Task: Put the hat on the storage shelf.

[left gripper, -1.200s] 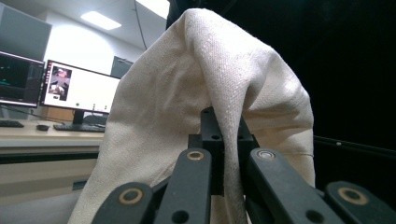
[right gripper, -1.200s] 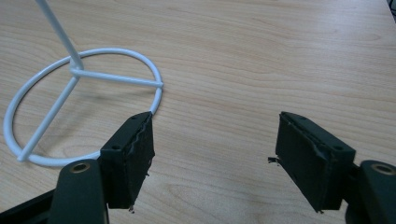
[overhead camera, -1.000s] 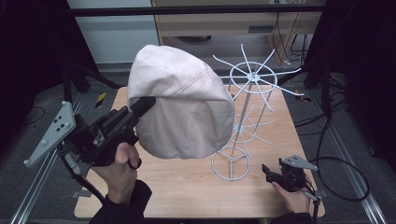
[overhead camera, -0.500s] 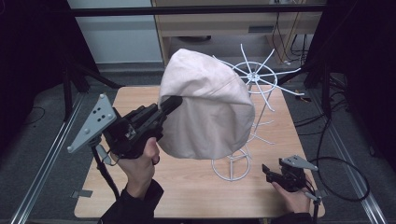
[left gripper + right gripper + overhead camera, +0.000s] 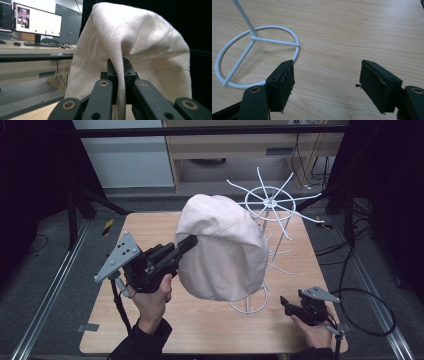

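Plainly the cream hat (image 5: 222, 247) is soft, light cloth: it droops from the left tongs (image 5: 192, 241), clenched on its brim, just left of the white wire stand (image 5: 272, 205). Grip the hem. Right tongs (image 5: 327, 83) rest released, near right on the table (image 5: 150, 227).

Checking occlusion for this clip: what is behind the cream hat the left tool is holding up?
Behind the hat stands the white wire rack: top spokes, side arms and base ring show. Its pole's middle is covered by the hat.
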`<state>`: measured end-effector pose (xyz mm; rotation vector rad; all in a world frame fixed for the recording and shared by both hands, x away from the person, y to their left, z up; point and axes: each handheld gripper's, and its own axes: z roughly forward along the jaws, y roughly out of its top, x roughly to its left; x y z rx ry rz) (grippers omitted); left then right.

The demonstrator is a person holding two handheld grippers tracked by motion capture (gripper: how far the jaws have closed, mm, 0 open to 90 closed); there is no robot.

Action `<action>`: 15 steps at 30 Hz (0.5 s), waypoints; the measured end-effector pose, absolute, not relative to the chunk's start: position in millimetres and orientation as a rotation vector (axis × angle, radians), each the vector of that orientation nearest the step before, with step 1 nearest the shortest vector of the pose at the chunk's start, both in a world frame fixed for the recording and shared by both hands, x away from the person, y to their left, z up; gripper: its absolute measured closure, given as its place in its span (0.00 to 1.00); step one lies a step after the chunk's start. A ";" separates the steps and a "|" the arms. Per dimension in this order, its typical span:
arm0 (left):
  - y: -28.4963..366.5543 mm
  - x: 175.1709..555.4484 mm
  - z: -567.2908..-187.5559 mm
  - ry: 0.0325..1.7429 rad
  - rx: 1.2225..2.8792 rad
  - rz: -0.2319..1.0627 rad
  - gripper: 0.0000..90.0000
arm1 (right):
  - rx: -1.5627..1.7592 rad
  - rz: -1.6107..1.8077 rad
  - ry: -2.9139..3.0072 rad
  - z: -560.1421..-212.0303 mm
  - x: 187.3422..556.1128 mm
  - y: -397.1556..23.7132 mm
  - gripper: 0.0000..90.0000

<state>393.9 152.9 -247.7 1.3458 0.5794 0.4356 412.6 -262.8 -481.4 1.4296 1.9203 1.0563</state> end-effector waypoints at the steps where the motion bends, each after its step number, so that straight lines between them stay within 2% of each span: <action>1: 152.9 393.9 -247.7 0.579 1.346 0.436 0.97 | 1.430 1.056 1.920 -481.4 412.6 -262.8 0.31; 5: 152.0 395.6 -254.3 0.597 1.387 0.450 0.92 | 1.432 1.057 1.921 -481.6 412.5 -262.4 0.31; 15: 150.9 399.2 -267.2 0.608 1.435 0.449 0.89 | 1.439 1.061 1.923 -481.5 412.3 -261.9 0.31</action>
